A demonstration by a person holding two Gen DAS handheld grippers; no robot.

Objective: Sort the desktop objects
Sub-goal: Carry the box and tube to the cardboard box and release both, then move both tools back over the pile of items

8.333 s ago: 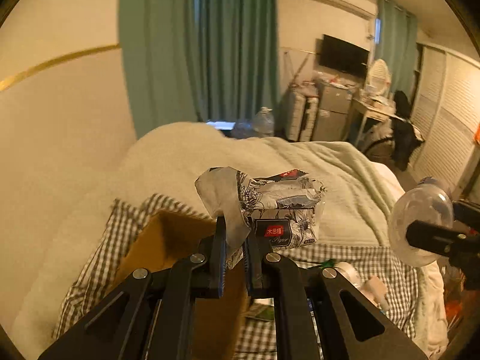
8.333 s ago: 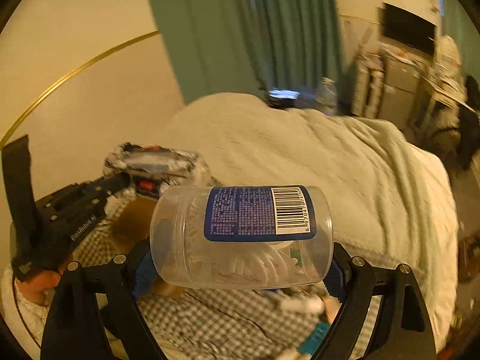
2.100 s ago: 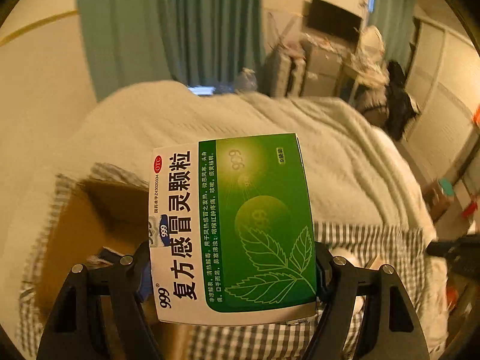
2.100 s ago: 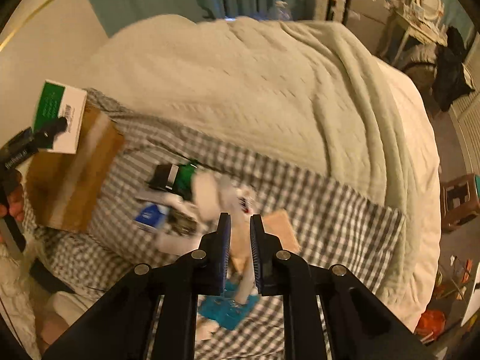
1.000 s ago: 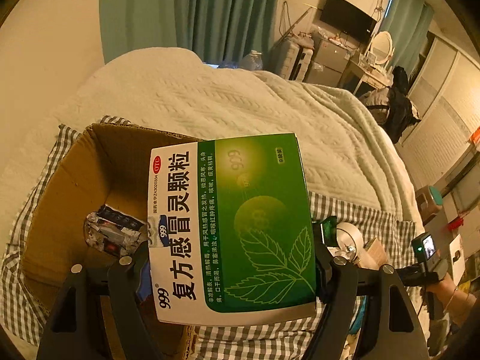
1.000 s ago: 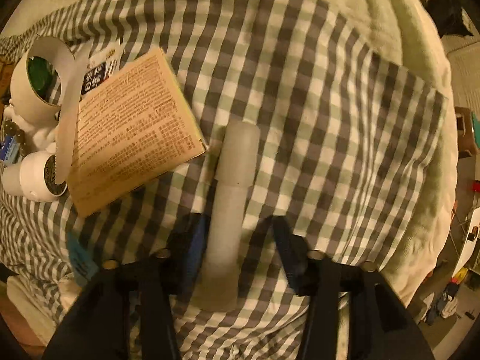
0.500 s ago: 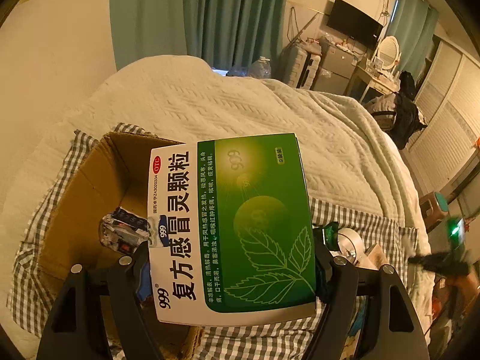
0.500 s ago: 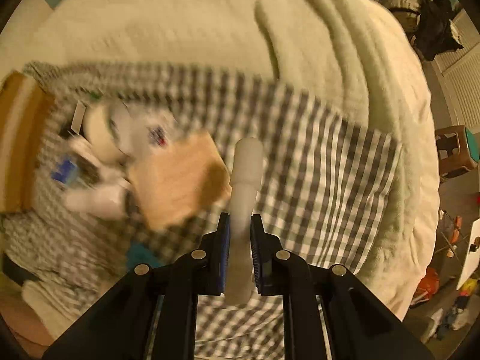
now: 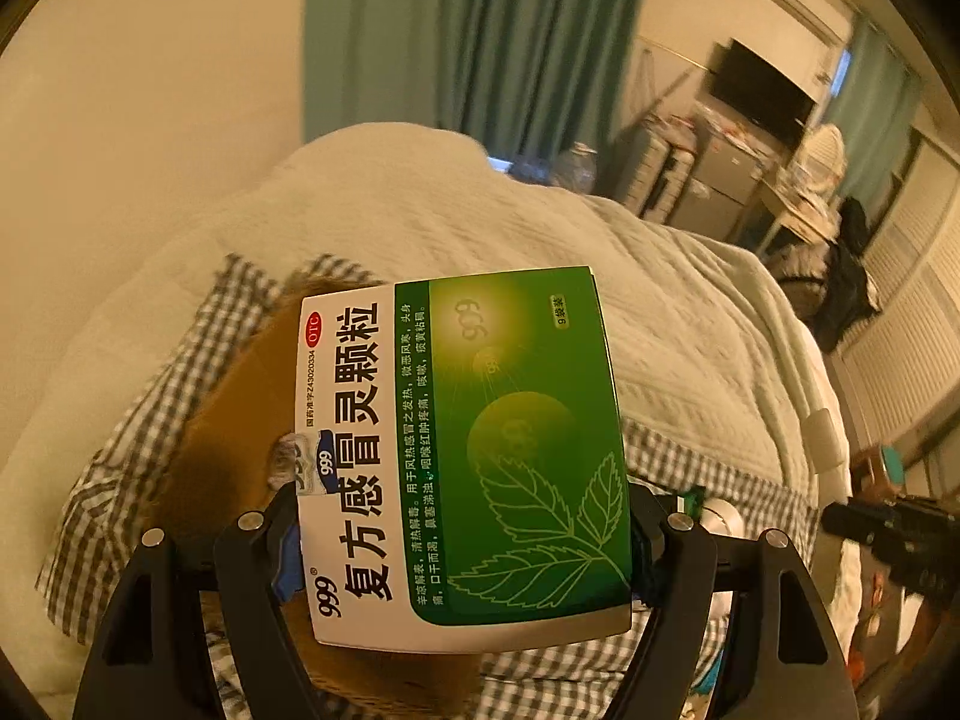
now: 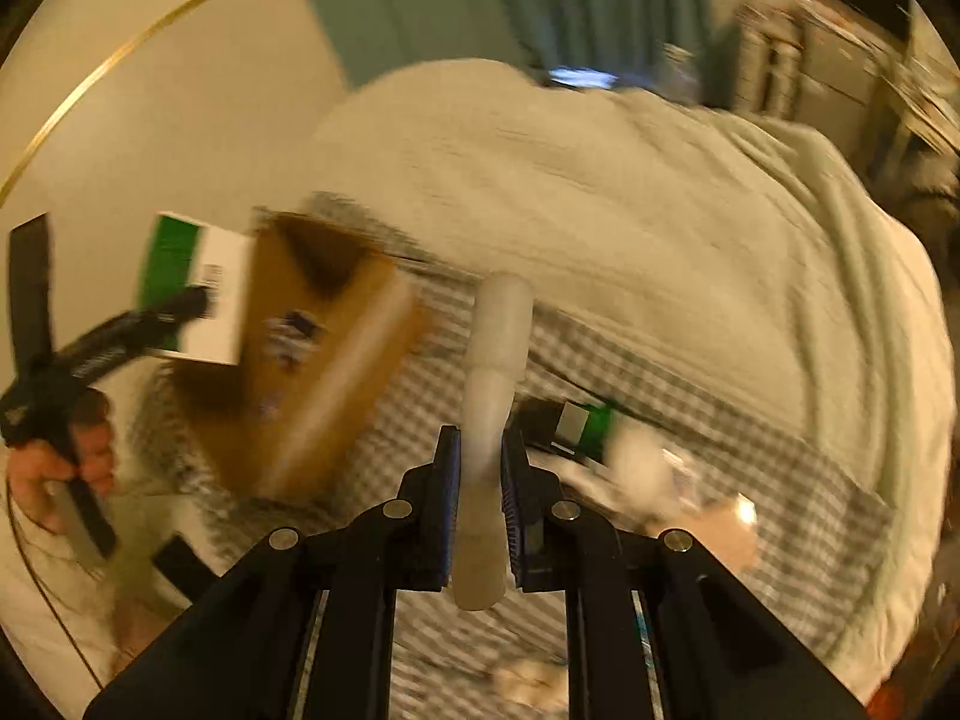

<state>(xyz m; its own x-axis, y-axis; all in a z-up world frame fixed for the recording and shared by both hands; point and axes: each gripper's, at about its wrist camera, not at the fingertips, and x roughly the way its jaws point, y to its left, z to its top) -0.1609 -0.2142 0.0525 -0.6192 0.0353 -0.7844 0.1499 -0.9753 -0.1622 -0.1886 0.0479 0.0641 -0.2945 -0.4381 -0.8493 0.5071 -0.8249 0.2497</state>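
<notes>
Right gripper [image 10: 480,468] clamps white tube [image 10: 495,360] above checked cloth [image 10: 750,450]; cardboard box [image 10: 336,360] left, view blurred.

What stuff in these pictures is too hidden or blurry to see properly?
- Cardboard box: in the left wrist view the green medicine box covers most of its inside.
- Things on the checked cloth: in the right wrist view they are smeared by motion blur.
- White tube: its label, if any, is too blurred.
</notes>
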